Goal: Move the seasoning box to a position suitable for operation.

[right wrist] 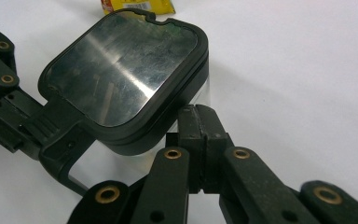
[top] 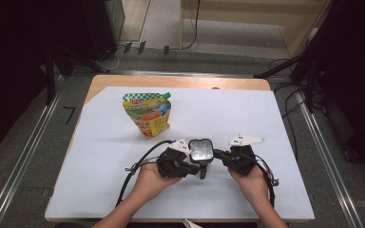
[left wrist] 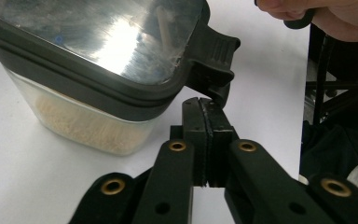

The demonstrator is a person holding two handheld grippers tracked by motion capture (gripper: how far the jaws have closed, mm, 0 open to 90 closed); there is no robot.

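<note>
Both forearms come in low from the near edge, palms cupped under the tools, and the two grippers face each other across a small square clear-plastic container with a black rim and mirror-like metal lid (top: pixel 201 148). It sits on the white sheet near the front middle of the worktop (top: pixel 266 118).

The left gripper (left wrist: pixel 207 109) points its black fingers (left wrist: pixel 193 121) at the container's black hinged latch (left wrist: pixel 213 65); the tips sit right at the latch's lower end, pressed flat together with nothing between them. The right gripper (right wrist: pixel 198 117) comes in from the other side, its fingers (right wrist: pixel 214 126) closed tight on each other, empty, tips just at the lid's rounded corner.

Inside the clear wall, pale fine grains (left wrist: pixel 88 128) fill the lower part. The lid is scuffed and throws back a bright glare.

Farther back on the sheet stands a yellow and green spouted pouch (top: pixel 148 114), well apart. The sheet covers a light wooden top; grey floor, metal rails and dark stands surround it.
</note>
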